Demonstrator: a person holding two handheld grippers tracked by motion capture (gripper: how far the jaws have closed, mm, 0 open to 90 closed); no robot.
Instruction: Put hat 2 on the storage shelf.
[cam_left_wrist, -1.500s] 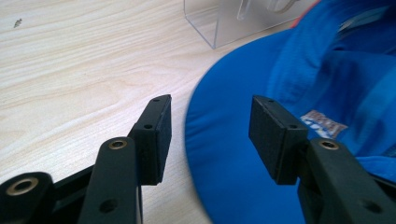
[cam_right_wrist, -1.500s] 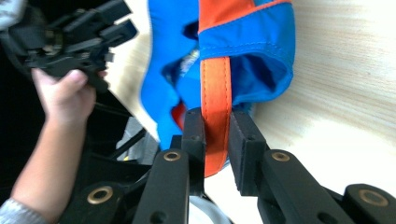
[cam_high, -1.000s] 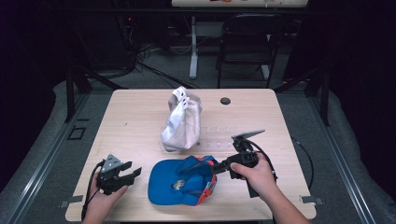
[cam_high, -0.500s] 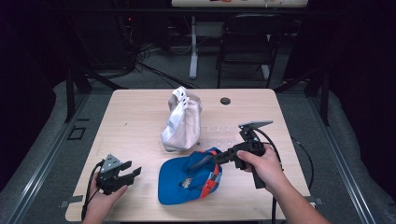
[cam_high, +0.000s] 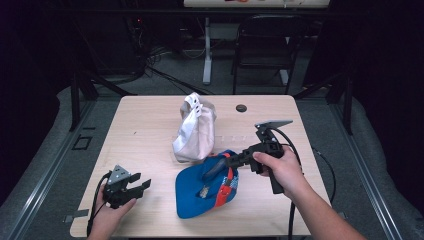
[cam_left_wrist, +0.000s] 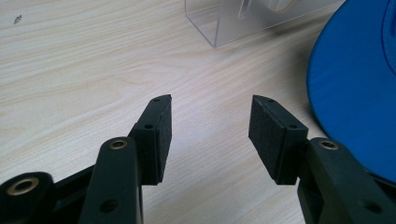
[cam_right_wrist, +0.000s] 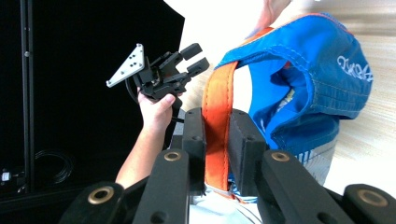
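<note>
At lower left of the high view, the left gripper (cam_high: 142, 185) rests on the table (cam_high: 150, 125), fingers spread wide and empty. At centre lies the blue cap (cam_high: 200, 192), below the white bag (cam_high: 195, 131). The right gripper (cam_high: 226, 161) has its fingers clamped on the cap's orange strap (cam_right_wrist: 217, 130), its rear edge lifted.

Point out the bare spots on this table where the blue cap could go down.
Bare wood lies on the table left of the white bag, above the left claw. Another patch runs along the far edge by the small black disc. It is crowded at centre front, where the blue cap hangs from the right claw.
</note>
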